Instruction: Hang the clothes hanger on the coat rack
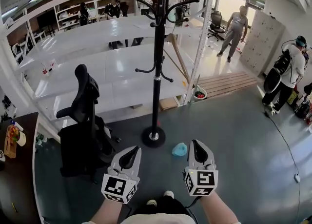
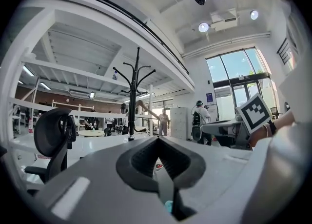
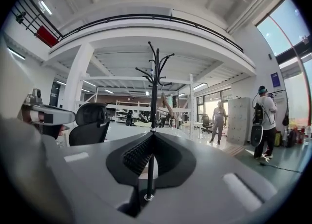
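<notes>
A person stands on a grey floor (image 1: 234, 135) with a hand-held tool in each fist, both raised toward a black coat rack (image 1: 158, 57); the left gripper (image 1: 131, 153) has its jaws drawn together at the tips with nothing between them, and the right gripper (image 1: 198, 149) is likewise pressed closed and empty; each carries its marker cube nearest the person. The coat rack stands upright on its round base ahead of and between the two tools, apart from both, its curved hooks branching out at mid-height and near the top; in the right gripper view its pole (image 3: 153, 96) lines up straight behind the meeting jaw tips. A small light-blue object (image 1: 179, 149) lies on the floor just right of the rack's base and just ahead of the right gripper; its shape is too small to tell whether it is the clothes hanger. A black office chair (image 1: 85, 115) sits left of the rack, near the left gripper; white shelving (image 1: 97, 62) runs behind; a dark desk (image 1: 19, 179) edges the left side; two people (image 1: 236, 25) stand well apart at the far right.
</notes>
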The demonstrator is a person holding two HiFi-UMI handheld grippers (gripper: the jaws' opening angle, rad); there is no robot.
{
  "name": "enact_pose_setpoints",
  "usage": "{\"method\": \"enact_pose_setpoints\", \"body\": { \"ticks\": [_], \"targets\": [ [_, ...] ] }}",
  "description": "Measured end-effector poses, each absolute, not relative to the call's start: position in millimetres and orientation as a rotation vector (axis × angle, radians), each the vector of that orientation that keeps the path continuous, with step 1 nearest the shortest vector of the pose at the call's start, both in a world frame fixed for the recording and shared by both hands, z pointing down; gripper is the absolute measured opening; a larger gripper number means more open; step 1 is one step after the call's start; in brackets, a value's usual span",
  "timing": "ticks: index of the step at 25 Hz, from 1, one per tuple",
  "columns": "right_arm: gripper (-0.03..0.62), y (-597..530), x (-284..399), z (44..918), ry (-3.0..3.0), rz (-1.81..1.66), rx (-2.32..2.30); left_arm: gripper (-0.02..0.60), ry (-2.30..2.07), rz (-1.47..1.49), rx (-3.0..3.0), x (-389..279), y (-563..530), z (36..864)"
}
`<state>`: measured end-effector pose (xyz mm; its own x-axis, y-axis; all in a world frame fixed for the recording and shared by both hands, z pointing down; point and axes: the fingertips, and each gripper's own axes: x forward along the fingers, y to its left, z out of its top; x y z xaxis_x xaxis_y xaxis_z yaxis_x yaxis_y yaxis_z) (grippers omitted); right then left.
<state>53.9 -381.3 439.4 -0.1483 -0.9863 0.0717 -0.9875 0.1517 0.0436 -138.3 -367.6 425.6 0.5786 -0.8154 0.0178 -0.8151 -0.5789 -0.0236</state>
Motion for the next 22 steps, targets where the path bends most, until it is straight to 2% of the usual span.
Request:
{"method": "enact_pose_setpoints", "body": {
  "ticks": [22],
  "targets": [
    [0.026, -190.8, 96.3, 466.6, -2.458, 0.119, 1.799, 0.000, 1.592, -0.069, -2.701, -71.2, -185.3, 433.7]
  ]
}}
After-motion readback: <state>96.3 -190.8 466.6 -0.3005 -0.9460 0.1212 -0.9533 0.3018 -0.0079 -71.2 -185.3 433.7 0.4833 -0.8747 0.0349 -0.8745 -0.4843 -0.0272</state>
